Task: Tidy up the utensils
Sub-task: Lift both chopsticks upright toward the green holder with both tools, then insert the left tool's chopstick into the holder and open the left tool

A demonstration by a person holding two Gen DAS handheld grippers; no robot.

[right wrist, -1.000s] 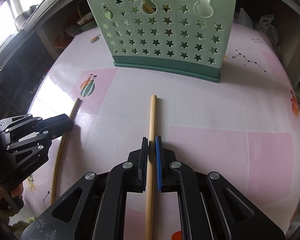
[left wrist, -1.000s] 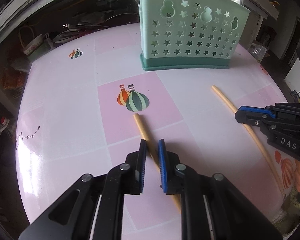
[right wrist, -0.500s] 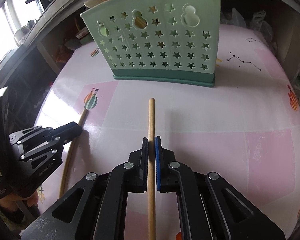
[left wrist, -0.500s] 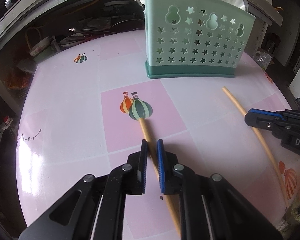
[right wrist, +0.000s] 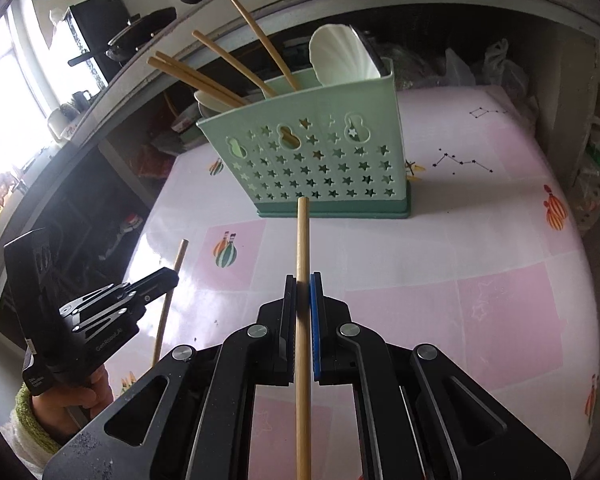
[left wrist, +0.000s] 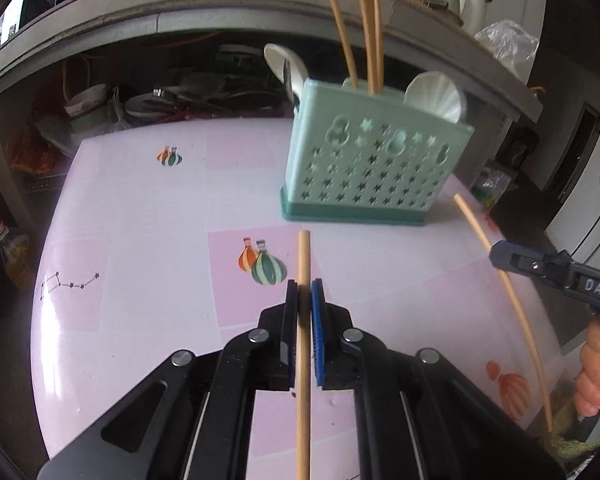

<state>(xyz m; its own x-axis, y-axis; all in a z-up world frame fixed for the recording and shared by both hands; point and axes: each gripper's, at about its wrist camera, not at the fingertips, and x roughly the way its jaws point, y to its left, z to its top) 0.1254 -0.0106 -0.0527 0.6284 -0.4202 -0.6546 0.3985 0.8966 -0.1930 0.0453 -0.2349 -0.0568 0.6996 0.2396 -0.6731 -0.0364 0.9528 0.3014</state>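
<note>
From the left wrist view, we see the left claw (left wrist: 305, 294) clenched on a wooden chopstick (left wrist: 303, 264); its jaws have just been closing, and the stick now sits pinched between the black pad and the blue pad, its blunt tip sticking out ahead of them and its length running back under the camera. Beyond it stands the mint-green holder (left wrist: 374, 168) with star cut-outs, upright on the pink-and-white counter (left wrist: 140, 240), with three chopsticks (left wrist: 366, 36) and two white spoons (left wrist: 436, 96) rising out of its top. At the right edge we see the right claw (left wrist: 500, 254) gripping a second chopstick (left wrist: 496, 276), with fingers (left wrist: 592, 364) of the hand below it.

From the right wrist view, we see the right claw (right wrist: 305, 292) clenched on that second chopstick (right wrist: 302, 240), which points straight at the base of the holder (right wrist: 320, 164). Several chopsticks (right wrist: 228, 68) lean left out of the holder, beside a white spoon (right wrist: 340, 58). At lower left the left claw (right wrist: 168, 276) holds the first chopstick (right wrist: 172, 280) slanting above the counter (right wrist: 480, 240), a hand (right wrist: 68, 396) in a green cuff behind it.
</note>
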